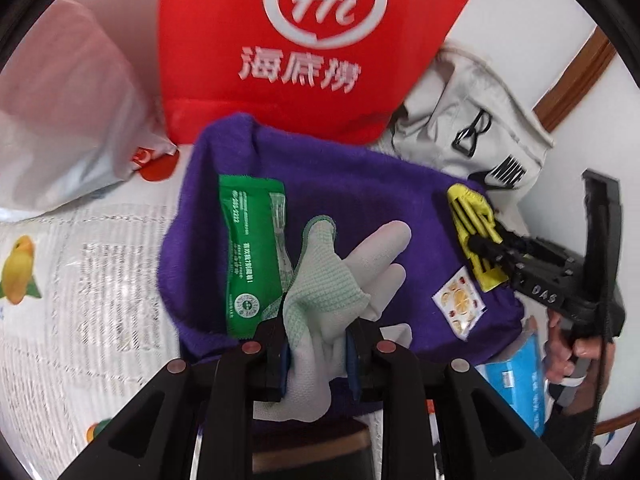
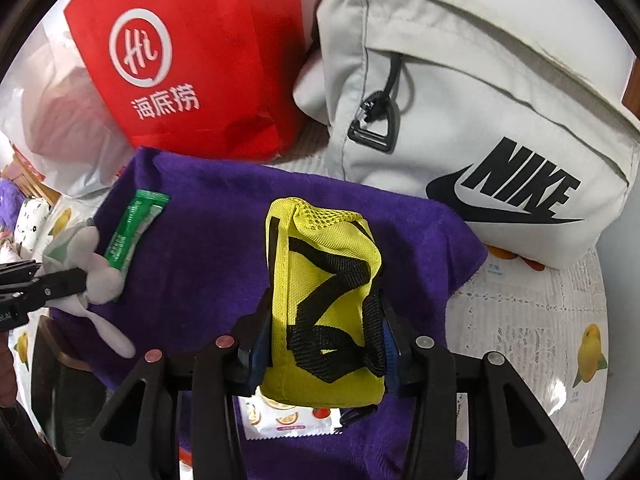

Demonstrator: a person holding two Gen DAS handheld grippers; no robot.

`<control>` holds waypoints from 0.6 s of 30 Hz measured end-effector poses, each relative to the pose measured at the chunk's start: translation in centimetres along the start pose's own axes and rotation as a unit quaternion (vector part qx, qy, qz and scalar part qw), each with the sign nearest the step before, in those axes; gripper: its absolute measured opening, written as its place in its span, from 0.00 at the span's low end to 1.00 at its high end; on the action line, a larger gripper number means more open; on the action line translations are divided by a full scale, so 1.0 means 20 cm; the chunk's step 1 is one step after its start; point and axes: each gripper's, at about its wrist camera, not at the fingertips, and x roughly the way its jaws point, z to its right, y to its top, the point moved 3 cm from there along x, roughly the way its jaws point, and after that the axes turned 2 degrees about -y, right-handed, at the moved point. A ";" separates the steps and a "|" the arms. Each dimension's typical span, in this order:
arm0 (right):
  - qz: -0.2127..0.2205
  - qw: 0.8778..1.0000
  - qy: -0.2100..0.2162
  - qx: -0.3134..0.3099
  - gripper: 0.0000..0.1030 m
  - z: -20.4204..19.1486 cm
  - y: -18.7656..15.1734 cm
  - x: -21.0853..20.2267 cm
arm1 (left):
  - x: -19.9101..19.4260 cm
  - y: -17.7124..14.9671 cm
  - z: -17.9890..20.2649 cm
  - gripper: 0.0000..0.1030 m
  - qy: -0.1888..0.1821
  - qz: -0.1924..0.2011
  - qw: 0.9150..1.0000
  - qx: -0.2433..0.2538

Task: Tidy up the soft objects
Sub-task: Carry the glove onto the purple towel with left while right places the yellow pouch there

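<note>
The tabletop wears a white cloth printed with grey text blocks and yellow fruit under clear plastic. Behind it rises a pale wall crossed by a brown wooden trim strip. Soft, even light fills the scene.

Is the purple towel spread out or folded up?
Spread out. The purple towel lies open on the table with the green packet flat on it; some edges look rumpled.

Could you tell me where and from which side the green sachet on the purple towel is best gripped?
Grip the green sachet at its far sealed end, coming from above with the pads across its narrow width. It lies flat on the purple towel, and its near end sits beside the white glove.
</note>
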 end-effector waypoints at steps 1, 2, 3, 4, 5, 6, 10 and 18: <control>-0.004 1.000 -0.002 0.000 0.46 0.00 0.00 0.01 | 0.02 0.00 0.00 0.21 0.001 -0.005 1.000 -0.001; -0.008 1.000 -0.005 0.001 0.47 0.01 0.00 0.02 | 0.04 0.00 0.00 0.21 0.001 -0.011 1.000 -0.002; -0.014 1.000 -0.005 0.003 0.47 0.01 0.00 0.04 | 0.07 -0.01 0.00 0.21 0.000 -0.018 1.000 -0.002; -0.018 1.000 -0.003 0.006 0.48 0.02 0.00 0.05 | 0.08 -0.01 0.00 0.21 -0.001 -0.023 1.000 -0.003; -0.021 1.000 -0.001 0.007 0.50 0.02 0.00 0.06 | 0.09 -0.01 -0.01 0.21 -0.002 -0.023 1.000 -0.005; -0.023 1.000 0.001 0.010 0.50 0.02 0.00 0.07 | 0.10 -0.01 -0.01 0.21 -0.002 -0.023 1.000 -0.006; -0.025 0.999 0.002 0.024 0.55 0.04 0.01 0.09 | 0.10 0.01 -0.01 0.27 -0.004 -0.021 1.000 -0.006; -0.021 1.000 0.011 0.010 0.73 0.01 0.00 0.06 | 0.04 0.02 -0.04 0.63 0.020 -0.015 1.000 0.000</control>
